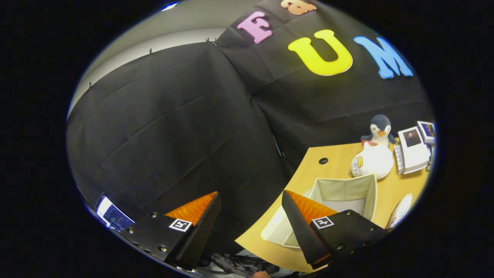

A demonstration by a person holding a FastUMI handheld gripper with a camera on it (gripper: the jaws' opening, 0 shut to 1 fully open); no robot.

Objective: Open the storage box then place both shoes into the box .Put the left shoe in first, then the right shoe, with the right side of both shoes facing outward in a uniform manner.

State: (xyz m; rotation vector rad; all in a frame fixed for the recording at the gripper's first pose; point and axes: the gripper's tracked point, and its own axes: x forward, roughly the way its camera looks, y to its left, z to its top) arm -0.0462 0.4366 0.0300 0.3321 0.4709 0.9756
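My gripper (251, 208) is held up off the wooden table (332, 166), its two fingers spread wide apart with nothing between them. An open cream fabric storage box (343, 191) stands on the table beyond the right finger (305, 216), which covers the box's near corner. The inside of the box looks bare as far as I can see it. A white shoe (401, 210) lies on the table to the right of the box, partly cut off. The left finger (195, 216) hangs off the table's edge, in front of the black cloth wall.
Behind the box sit a white plush toy (372, 162) and a penguin plush (380, 129). A small white toy computer (413, 148) stands to their right. A round cable hole (323, 160) marks the table's back corner. A screen (114, 216) glows low beside the left finger.
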